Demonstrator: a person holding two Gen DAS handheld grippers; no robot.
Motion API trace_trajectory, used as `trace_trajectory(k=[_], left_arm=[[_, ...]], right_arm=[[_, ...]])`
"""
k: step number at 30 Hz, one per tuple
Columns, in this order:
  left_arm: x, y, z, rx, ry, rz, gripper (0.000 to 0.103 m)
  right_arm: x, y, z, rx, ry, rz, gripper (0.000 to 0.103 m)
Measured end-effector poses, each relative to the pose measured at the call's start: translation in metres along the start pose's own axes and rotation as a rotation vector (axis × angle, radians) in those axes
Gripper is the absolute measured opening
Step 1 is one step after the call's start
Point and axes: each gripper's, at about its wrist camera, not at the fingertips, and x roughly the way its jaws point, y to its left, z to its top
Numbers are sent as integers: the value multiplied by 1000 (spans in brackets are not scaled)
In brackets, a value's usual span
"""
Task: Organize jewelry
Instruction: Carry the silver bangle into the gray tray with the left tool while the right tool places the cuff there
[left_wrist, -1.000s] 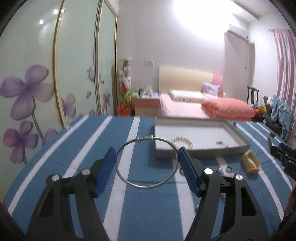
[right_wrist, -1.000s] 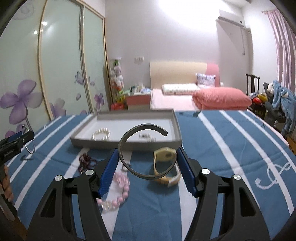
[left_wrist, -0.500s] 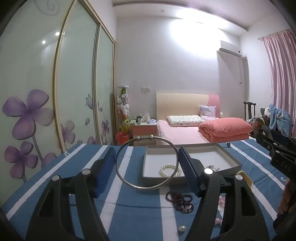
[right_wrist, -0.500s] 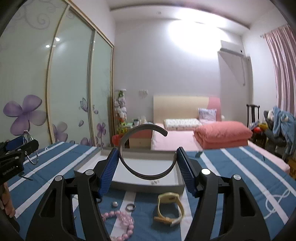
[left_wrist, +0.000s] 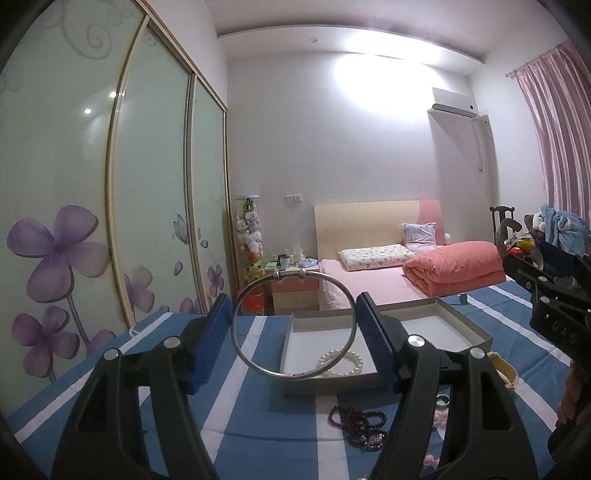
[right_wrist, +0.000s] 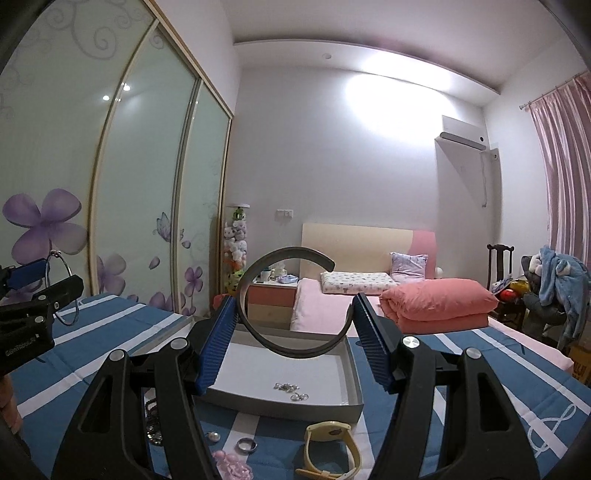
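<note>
We're working over a blue cloth w/ white stripes (left_wrist: 258, 435), and the landmark is the grey tray (right_wrist: 354, 376) sitting on it. Our left gripper (left_wrist: 294, 330) is closed on a thin silver bangle (left_wrist: 295, 376), held upright above the cloth just in front of the tray's near-left corner; our right gripper (right_wrist: 293, 325) is clamped on a dark open cuff (right_wrist: 291, 350), held upright over the tray's near edge w/ its gap pointing up-right. Inside the tray: a pearl bracelet (left_wrist: 341, 362) near the front wall and a few small silver studs (right_wrist: 291, 389). On the cloth in front of the tray: a dark red bead bracelet (left_wrist: 360, 424), a yellow watch (right_wrist: 332, 446), a silver ring (right_wrist: 246, 445), pink beads (right_wrist: 231, 465). Beyond the tray, across the room, we see a bed w/ pink sheets (right_wrist: 325, 306) and a folded coral quilt (right_wrist: 439, 302), a nightstand (left_wrist: 295, 291), and left of the tray sliding wardrobe doors w/ purple flowers (left_wrist: 55, 251). Right of the tray, pink curtains (right_wrist: 565, 162) and an AC unit (left_wrist: 452, 105) high on the wall.
</note>
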Motion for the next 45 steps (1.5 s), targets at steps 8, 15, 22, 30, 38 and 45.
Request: trace_trajectory(k=[8, 15, 22, 30, 38, 45], left_arm=[[14, -8, 0, 4, -11, -11, 67], [44, -16, 2, -7, -7, -38, 67], [98, -22, 3, -43, 68, -80, 67], [153, -37, -8, -56, 186, -129, 67], [193, -39, -24, -93, 345, -171, 68], [203, -25, -30, -125, 384, -176, 73]], right_arm=[[13, -2, 1, 2, -20, -12, 64], [39, -10, 0, 11, 4, -9, 64], [74, -14, -9, 11, 92, 19, 65], [99, -17, -22, 21, 199, 23, 64], [111, -26, -27, 67, 288, 21, 65], [118, -21, -26, 57, 321, 41, 65]])
